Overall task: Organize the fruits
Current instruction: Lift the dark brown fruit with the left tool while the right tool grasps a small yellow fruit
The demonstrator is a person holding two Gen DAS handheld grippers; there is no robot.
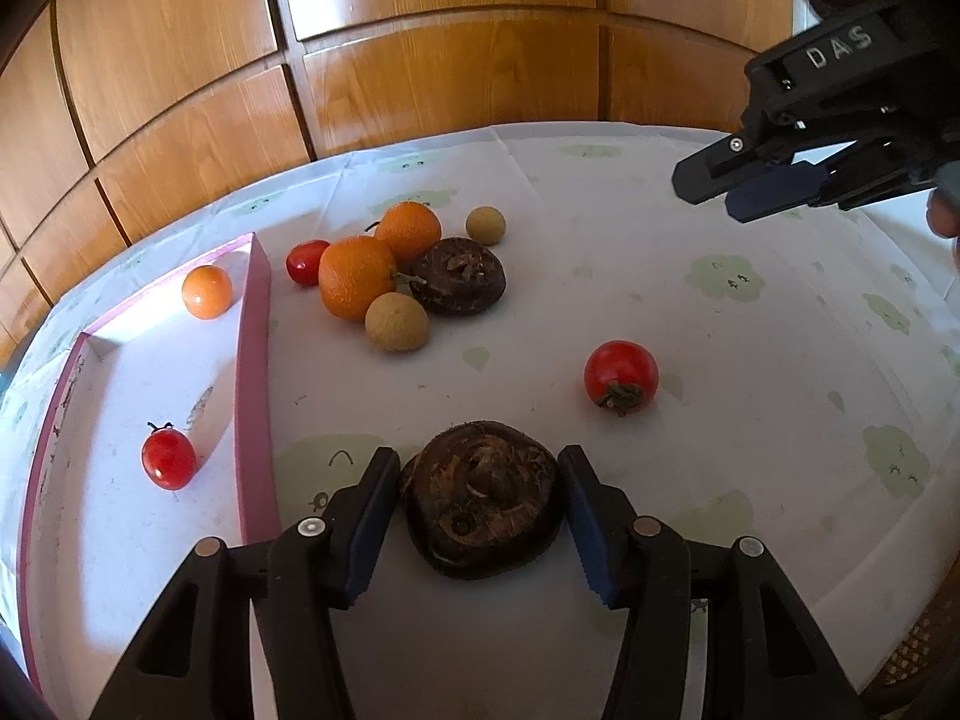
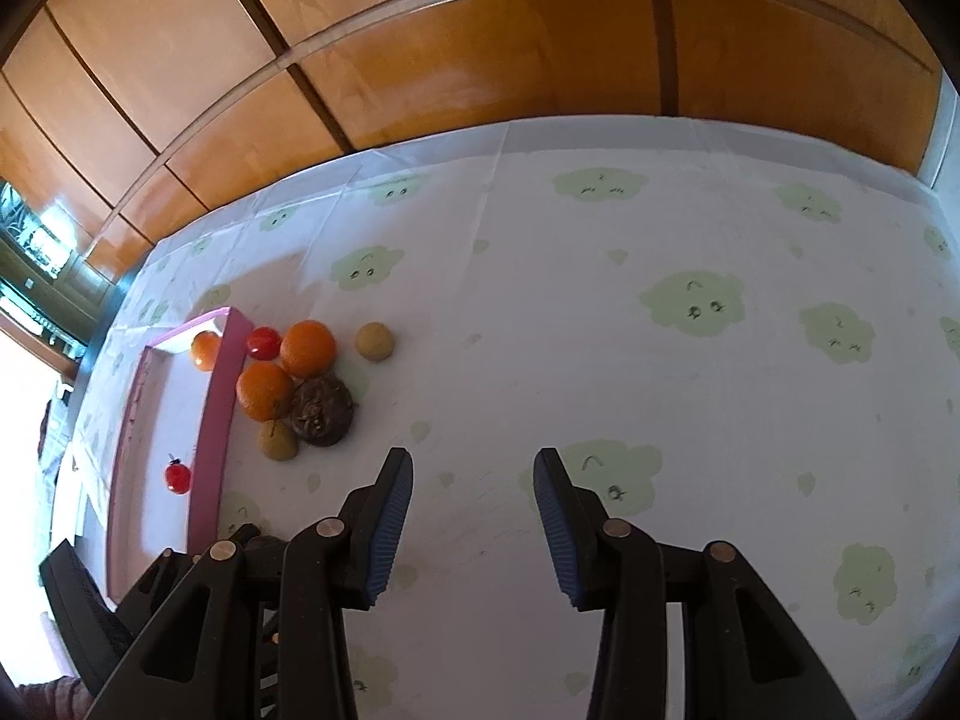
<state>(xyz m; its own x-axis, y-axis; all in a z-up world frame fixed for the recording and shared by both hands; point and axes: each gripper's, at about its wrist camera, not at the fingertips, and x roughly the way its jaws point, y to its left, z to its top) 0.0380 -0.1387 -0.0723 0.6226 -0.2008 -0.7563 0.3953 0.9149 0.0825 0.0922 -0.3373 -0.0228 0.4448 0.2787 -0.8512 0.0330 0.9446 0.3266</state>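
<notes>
On the left of the tabletop (image 1: pixel 750 360), a shallow pink-walled tray (image 1: pixel 255 360) is seen to hold only two pieces so far: a small orange fruit (image 1: pixel 207 291) in its far corner and a small red tomato (image 1: pixel 169 459) nearer the camera, well apart from each other. The sorting is therefore judged to be at an early stage, with most of the fruit left outside the tray. Just beside the tray's right wall, a cluster is gathered: another red tomato (image 1: pixel 307 262), two oranges (image 1: pixel 357 286) (image 1: pixel 408 232) touching one another, a dark brown water chestnut (image 1: pixel 459 276) against them, a pale longan (image 1: pixel 396 321) in front, and a second longan (image 1: pixel 485 223) slightly apart at the back. Nearer the camera, a second dark water chestnut (image 1: pixel 483 501) is bracketed by the left tool (image 1: pixel 480 507), whose pads stand close on either side of it; whether they are yet pressed against it cannot be told, and it is judged to be the next piece bound for the tray. Further right, a larger red tomato (image 1: pixel 621 377) lies alone on the cloth. At the far right, the right tool (image 2: pixel 474 528) is held above bare tabletop, its jaws spread wide and nothing between them.
</notes>
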